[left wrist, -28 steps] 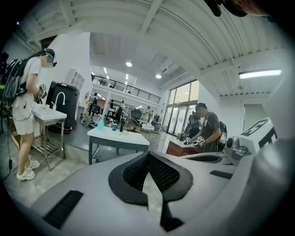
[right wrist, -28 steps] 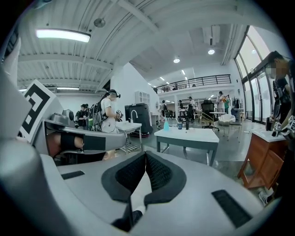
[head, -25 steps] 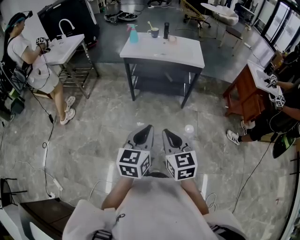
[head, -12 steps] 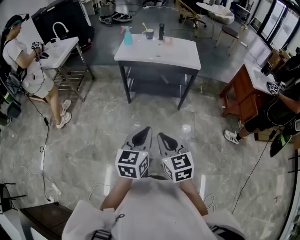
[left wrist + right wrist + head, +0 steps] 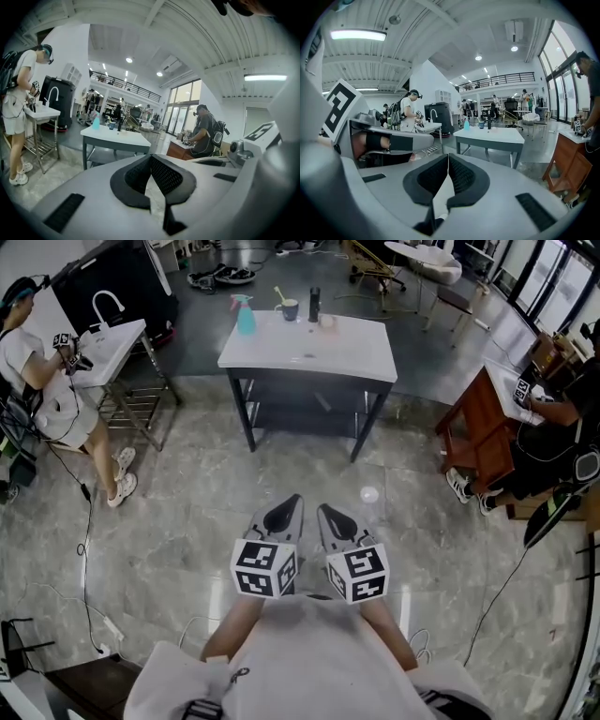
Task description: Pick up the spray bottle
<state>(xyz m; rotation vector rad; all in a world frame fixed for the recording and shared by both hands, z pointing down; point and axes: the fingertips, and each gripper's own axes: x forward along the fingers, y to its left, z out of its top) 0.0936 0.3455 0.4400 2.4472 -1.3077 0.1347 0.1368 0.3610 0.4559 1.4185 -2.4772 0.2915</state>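
Observation:
The teal spray bottle [image 5: 245, 318] stands at the far left corner of a white table [image 5: 349, 354] well ahead of me across the marble floor. It is small in the left gripper view [image 5: 95, 123] and in the right gripper view [image 5: 466, 124]. My left gripper [image 5: 290, 509] and right gripper [image 5: 330, 515] are held side by side close to my chest, far short of the table. Both point towards the table. The pads of the left gripper [image 5: 150, 157] meet with nothing between them, and so do those of the right gripper [image 5: 448, 157].
Beside the bottle stand a cup with a toothbrush [image 5: 290, 308] and a dark bottle [image 5: 314, 304]. A sink stand [image 5: 108, 338] with a person [image 5: 37, 381] is at the left. At the right are a wooden cabinet [image 5: 478, 432] and another person [image 5: 553, 442]. Cables trail on the floor [image 5: 89, 549].
The table and bottle have drifted left and look a little nearer in the head view. Both grippers keep the same shut pose before my chest. The person at the right has shifted.

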